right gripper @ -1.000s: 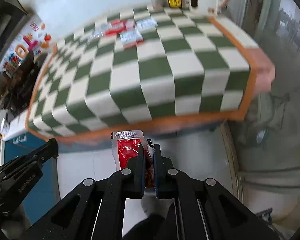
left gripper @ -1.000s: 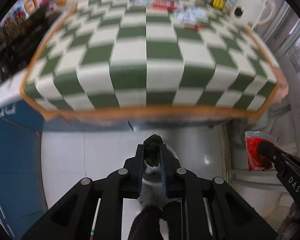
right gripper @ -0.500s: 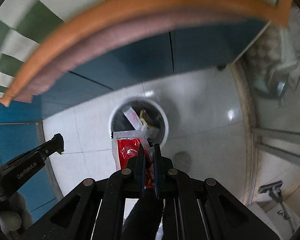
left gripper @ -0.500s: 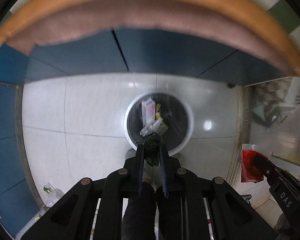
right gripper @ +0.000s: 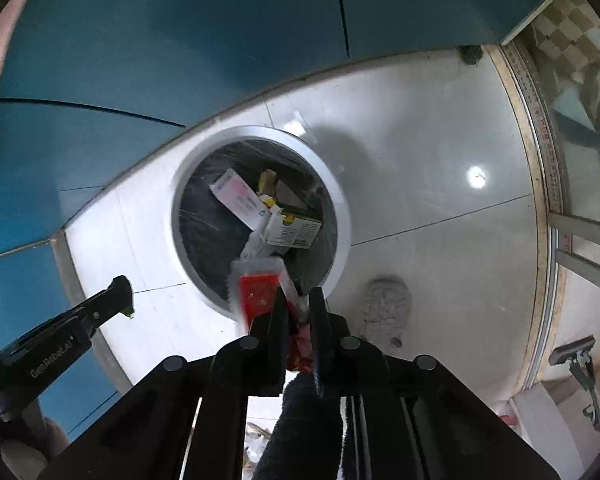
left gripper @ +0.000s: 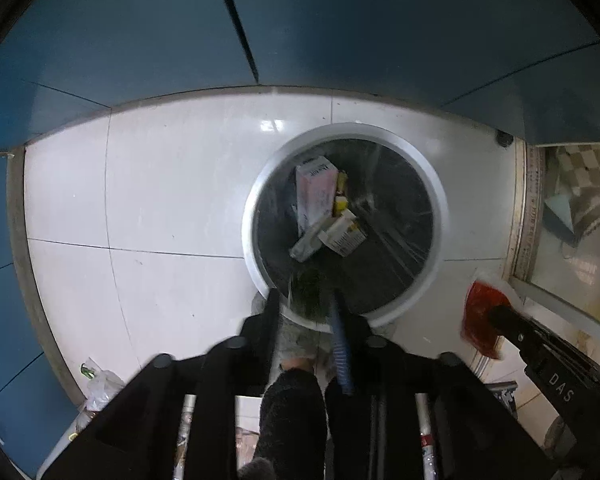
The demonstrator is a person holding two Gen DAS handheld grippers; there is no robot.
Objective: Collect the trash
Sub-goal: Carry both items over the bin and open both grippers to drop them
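Observation:
A round bin with a grey rim (left gripper: 256, 272) stands on the white floor and holds a pink-white box (left gripper: 314, 192) and other cartons. My left gripper (left gripper: 306, 300) hangs over its near rim; its jaws have spread and a blurred green scrap (left gripper: 308, 290) sits loose between them. My right gripper (right gripper: 298, 300) is over the bin rim (right gripper: 342, 208) and holds a red sauce packet (right gripper: 260, 288), blurred. The packet also shows in the left wrist view (left gripper: 482, 316).
Blue cabinet fronts (left gripper: 340, 24) rise behind the bin. A glass door frame (left gripper: 520, 216) runs along the right. A crumpled plastic bag (left gripper: 98, 384) lies at the lower left. A grey shoe (right gripper: 384, 304) stands right of the bin. A mop head (right gripper: 576, 352) lies far right.
Both grippers dropped from the checked table's edge down over the bin and closer to it. The left jaws have widened around the green scrap.

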